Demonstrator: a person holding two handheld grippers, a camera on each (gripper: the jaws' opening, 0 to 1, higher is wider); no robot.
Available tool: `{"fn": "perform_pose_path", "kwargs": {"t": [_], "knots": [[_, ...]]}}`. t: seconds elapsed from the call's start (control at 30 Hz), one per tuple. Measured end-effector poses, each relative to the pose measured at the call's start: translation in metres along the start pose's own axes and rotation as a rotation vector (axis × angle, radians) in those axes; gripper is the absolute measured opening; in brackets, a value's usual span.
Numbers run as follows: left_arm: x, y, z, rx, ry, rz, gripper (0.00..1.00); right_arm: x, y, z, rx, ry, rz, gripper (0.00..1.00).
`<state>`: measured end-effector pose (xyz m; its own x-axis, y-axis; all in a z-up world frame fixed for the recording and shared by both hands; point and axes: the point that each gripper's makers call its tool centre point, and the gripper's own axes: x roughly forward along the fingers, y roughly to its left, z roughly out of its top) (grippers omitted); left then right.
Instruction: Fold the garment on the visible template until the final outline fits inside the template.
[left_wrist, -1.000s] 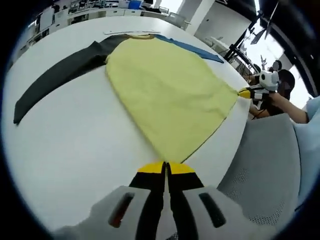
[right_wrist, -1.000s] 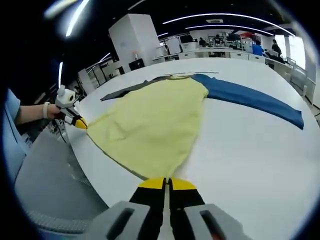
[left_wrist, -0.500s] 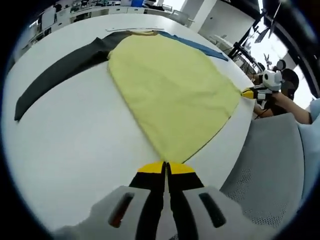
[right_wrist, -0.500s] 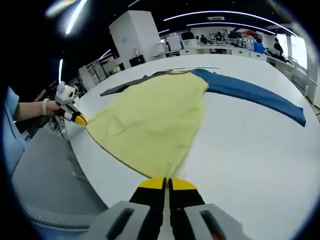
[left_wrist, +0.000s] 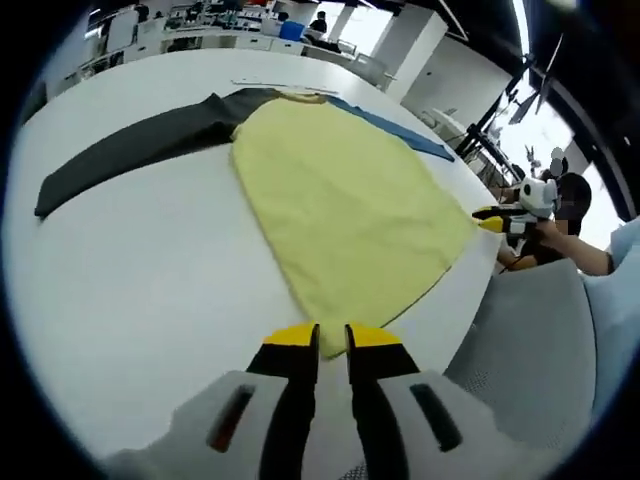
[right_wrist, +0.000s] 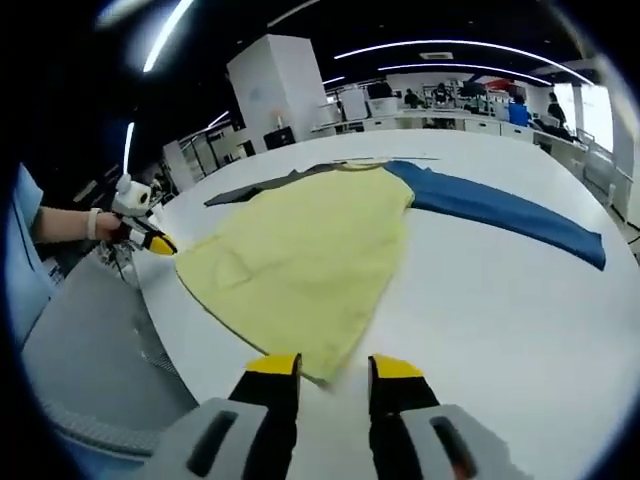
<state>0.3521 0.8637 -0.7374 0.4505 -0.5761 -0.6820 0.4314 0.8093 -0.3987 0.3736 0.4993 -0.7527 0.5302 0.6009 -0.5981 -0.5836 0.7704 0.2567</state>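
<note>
Both grippers, left (left_wrist: 332, 338) and right (right_wrist: 335, 367), hover w/ fingers apart at the hem corners of a yellow shirt (left_wrist: 340, 200) lying flat on the white desk (left_wrist: 140, 270), sleeves unfolded; next move likely re-gripping for 1st fold.

Garment (left_wrist: 345, 215): flat on the table (left_wrist: 140, 280), hem corner just ahead of the left gripper (left_wrist: 332, 340).
Sleeves: one (left_wrist: 130, 140) stretches away left, the other (right_wrist: 500, 205) right.
Right gripper (right_wrist: 335, 368): at the other hem corner, on the table edge.
Chair (left_wrist: 530, 350): just beside the table, between the grippers.
</note>
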Motion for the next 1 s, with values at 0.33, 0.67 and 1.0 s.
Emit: {"fn": "perform_pose_path", "kwargs": {"t": [0.33, 0.67, 1.0], "knots": [[-0.019, -0.009, 0.061, 0.075, -0.241, -0.005, 0.63, -0.011, -0.021, 0.031, -0.032, -0.079, -0.029, 0.64], [-0.036, -0.012, 0.09, 0.165, -0.369, 0.041, 0.99, -0.018, -0.036, 0.066, -0.105, -0.145, -0.007, 1.0], [-0.048, -0.018, 0.096, 0.145, -0.425, 0.046, 0.99, -0.032, -0.085, 0.085, -0.048, -0.19, -0.087, 1.0]]}}
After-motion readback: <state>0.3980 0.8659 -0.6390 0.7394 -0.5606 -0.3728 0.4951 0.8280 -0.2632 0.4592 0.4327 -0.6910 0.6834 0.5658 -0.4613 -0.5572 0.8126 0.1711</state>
